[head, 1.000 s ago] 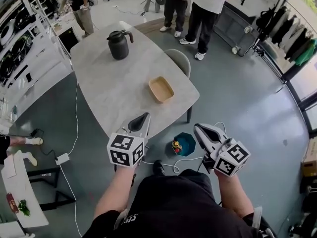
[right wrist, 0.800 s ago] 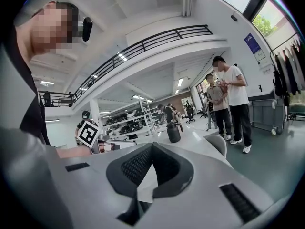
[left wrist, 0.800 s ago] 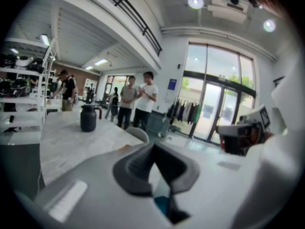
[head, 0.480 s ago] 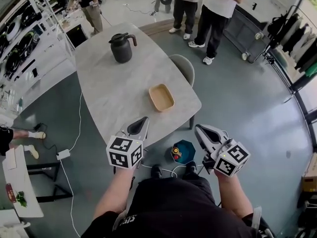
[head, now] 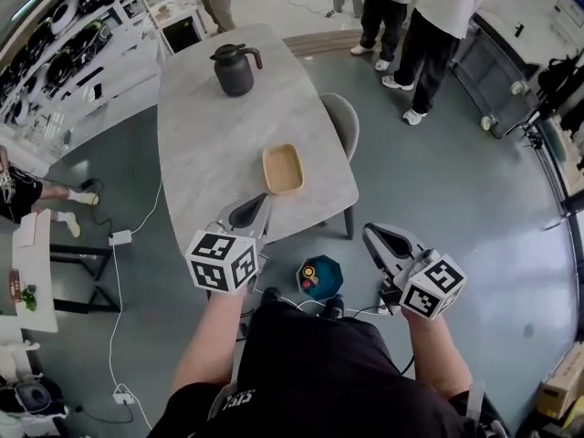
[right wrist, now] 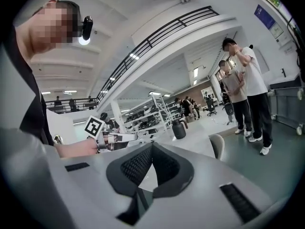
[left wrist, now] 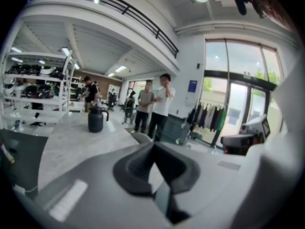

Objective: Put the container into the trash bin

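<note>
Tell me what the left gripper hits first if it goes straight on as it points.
Most likely the near end of the table, by the tan container. The left gripper, jaws shut, aims slightly down over that edge; depth is unclear, so the container itself is possible.

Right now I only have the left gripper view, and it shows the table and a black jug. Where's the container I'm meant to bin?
Observer: In the head view, a tan container lies on the table, just beyond the left gripper.
Operator: And the trash bin?
Observer: A teal trash bin stands on the floor by the table's near end, between the two grippers, with some things in it.
Operator: Is the right gripper free?
Observer: Yes, the right gripper is shut with nothing between its jaws.
</note>
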The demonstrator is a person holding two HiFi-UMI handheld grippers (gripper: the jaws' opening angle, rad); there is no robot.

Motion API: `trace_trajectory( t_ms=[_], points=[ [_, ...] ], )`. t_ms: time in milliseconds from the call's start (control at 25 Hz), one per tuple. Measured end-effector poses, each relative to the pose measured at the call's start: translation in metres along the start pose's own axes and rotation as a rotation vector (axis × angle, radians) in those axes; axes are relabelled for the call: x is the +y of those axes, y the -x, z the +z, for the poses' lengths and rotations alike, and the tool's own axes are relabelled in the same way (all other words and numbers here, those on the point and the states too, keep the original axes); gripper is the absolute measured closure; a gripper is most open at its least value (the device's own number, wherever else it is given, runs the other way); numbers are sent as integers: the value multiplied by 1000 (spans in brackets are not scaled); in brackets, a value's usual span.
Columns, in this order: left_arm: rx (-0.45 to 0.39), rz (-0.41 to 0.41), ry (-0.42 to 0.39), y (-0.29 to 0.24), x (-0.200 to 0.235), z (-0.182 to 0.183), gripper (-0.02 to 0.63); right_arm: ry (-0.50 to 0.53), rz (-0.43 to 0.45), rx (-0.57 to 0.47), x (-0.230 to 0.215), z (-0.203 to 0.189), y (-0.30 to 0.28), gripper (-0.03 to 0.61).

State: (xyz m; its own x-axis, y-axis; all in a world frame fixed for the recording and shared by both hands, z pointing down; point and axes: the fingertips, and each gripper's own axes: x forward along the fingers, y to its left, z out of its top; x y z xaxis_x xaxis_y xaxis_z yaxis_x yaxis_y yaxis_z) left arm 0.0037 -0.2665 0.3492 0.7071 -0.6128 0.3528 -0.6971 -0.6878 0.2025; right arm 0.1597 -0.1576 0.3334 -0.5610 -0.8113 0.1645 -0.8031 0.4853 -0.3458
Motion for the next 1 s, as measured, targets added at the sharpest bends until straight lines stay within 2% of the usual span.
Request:
trace_trajectory(
  t_ms=[200, 480, 880, 1000],
  points=[
    [27, 35, 10, -5, -19, -16, 604, -15, 67, 2, -14, 5, -5, 583],
    [58, 40, 13, -25, 9, -27, 603, -20, 96, 26, -20, 4, -34, 583],
    [130, -67, -45, -76, 46, -58, 593, -56, 95, 119, -27, -23, -92, 583],
    [185, -102, -66, -94, 54, -75, 532, -70, 88, 143, -32, -32, -104, 583]
  ],
)
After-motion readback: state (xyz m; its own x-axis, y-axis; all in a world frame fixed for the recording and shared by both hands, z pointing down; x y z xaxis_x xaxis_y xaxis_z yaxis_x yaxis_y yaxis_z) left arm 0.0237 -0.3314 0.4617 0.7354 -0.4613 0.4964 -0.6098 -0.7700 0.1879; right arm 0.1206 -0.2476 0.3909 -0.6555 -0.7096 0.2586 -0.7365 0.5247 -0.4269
